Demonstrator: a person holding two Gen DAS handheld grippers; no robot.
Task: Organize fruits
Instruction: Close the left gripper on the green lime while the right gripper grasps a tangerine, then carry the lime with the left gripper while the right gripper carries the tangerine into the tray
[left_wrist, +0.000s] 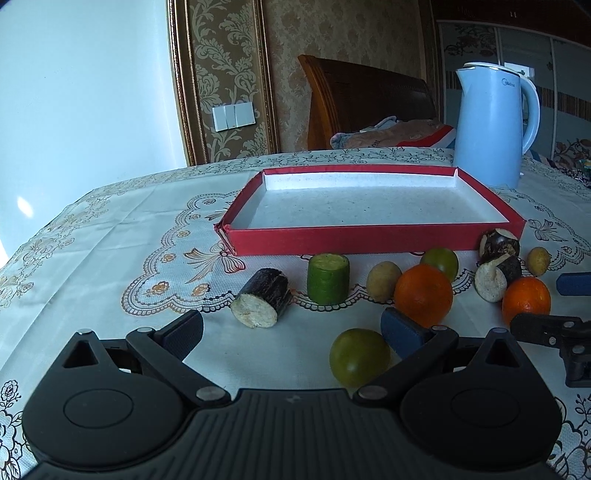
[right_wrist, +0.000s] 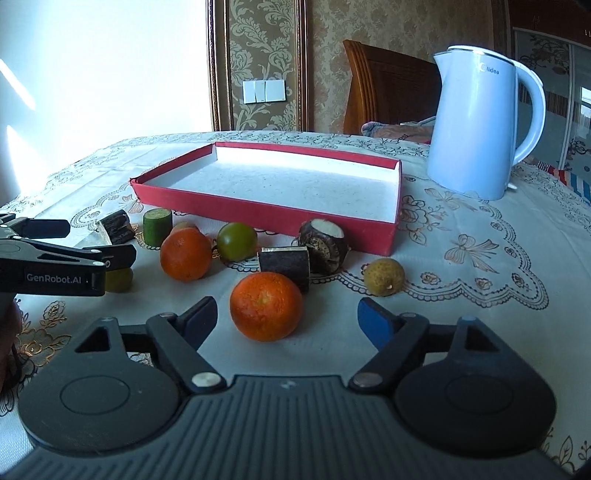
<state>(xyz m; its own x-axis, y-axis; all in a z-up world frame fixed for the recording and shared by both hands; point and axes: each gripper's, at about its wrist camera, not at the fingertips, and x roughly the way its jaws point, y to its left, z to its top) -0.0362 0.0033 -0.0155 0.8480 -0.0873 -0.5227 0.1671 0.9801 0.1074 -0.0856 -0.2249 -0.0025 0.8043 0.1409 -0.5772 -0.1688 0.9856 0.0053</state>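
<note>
A red tray (left_wrist: 369, 242) (right_wrist: 258, 216) with a white floor lies beyond a row of fruit. In the right wrist view my right gripper (right_wrist: 288, 314) is open around an orange (right_wrist: 266, 306), with gaps on both sides. In the left wrist view my left gripper (left_wrist: 291, 328) is open, and a green round fruit (left_wrist: 360, 356) sits by its right finger. Ahead lie a dark cane piece (left_wrist: 260, 302), a green cane piece (left_wrist: 328, 278) and a second orange (left_wrist: 423, 295). My right gripper (left_wrist: 535, 302) shows at the right edge, straddling its orange (left_wrist: 526, 299).
A pale blue kettle (left_wrist: 491, 125) (right_wrist: 476, 125) stands at the tray's far right. Two dark peeled pieces (right_wrist: 325, 247), a tan longan (right_wrist: 384, 277) and another green fruit (right_wrist: 236, 240) lie before the tray. The table's left edge (left_wrist: 44, 229) curves away.
</note>
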